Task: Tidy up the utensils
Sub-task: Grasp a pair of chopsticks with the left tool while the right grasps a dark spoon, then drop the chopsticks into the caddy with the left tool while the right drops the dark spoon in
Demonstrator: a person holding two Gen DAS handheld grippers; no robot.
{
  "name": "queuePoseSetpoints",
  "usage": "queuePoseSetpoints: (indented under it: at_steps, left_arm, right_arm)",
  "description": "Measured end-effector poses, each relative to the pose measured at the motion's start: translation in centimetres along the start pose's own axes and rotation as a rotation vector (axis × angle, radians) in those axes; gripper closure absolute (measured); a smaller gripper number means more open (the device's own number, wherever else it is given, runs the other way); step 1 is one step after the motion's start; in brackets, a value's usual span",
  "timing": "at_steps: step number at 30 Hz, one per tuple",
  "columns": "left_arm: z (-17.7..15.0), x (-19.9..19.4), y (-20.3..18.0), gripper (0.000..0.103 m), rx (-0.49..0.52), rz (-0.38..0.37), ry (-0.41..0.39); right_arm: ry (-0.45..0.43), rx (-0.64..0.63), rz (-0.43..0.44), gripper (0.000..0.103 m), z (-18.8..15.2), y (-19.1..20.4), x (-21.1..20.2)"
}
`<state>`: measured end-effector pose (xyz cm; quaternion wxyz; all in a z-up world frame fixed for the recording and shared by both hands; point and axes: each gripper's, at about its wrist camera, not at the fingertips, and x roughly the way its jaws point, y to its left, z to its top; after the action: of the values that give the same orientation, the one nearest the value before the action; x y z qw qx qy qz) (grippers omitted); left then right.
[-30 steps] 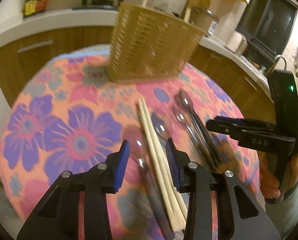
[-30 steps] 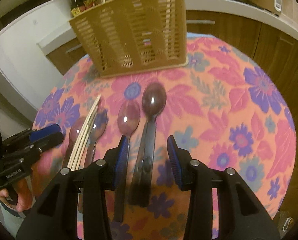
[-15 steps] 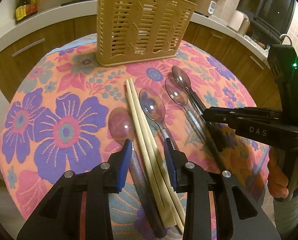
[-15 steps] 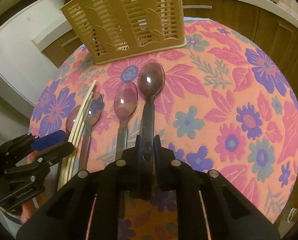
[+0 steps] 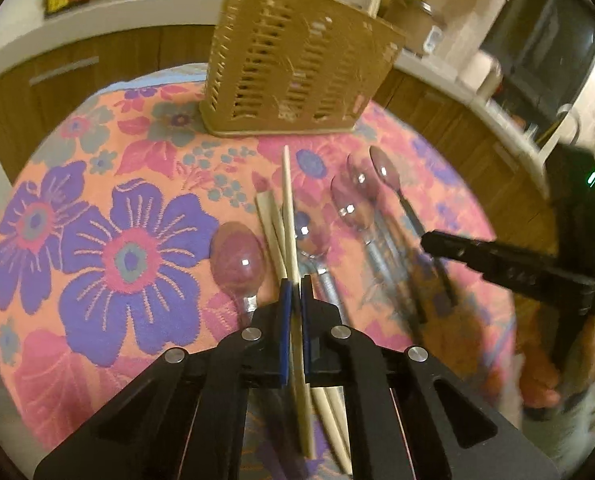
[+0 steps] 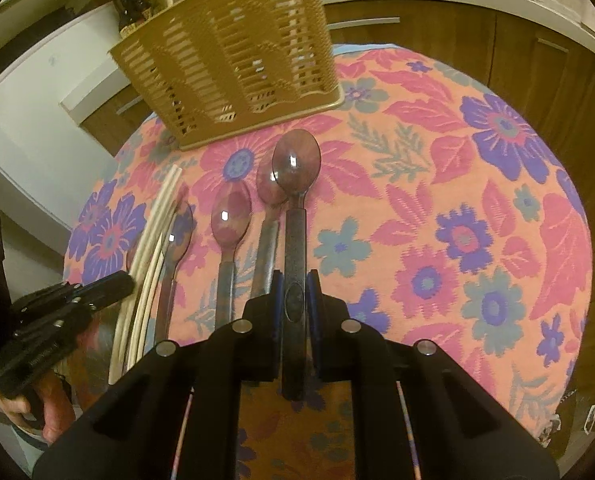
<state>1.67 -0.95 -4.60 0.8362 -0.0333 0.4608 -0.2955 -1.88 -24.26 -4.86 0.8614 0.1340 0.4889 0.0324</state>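
My left gripper [image 5: 293,294] is shut on one pale wooden chopstick [image 5: 288,208], raised off the floral cloth, tip toward the tan slatted utensil basket [image 5: 293,64]. Other chopsticks [image 5: 271,236] lie under it on the cloth. My right gripper [image 6: 295,296] is shut on the dark handle of a large spoon [image 6: 296,168], lifted a little above the table. Three more spoons [image 6: 230,216] lie in a row to its left, next to the chopsticks [image 6: 153,232]. The basket [image 6: 233,60] stands at the table's far side.
The round table has a floral cloth [image 6: 457,208]. Wooden cabinets and a white counter [image 5: 117,4] curve behind it. A pot [image 5: 413,12] and a dark microwave [image 5: 545,44] stand on the counter to the right. The table edge drops off at left.
My left gripper has shut on one chopstick and lifted it. My right gripper, shut on the large spoon's handle half a second ago, has raised it slightly.
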Motion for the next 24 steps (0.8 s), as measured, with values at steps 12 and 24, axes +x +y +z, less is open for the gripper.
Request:
queuePoseSetpoints:
  at_steps: [12, 24]
  left_arm:
    - [-0.1, -1.4, 4.9, 0.101, -0.116, 0.088, 0.020]
    - [1.3, -1.3, 5.8, 0.064, -0.043, 0.179, 0.033]
  right_arm:
    - [0.021, -0.040, -0.153, 0.094, 0.4, -1.8, 0.1]
    - [0.049, -0.076, -0.179, 0.089, 0.5, -2.3, 0.5]
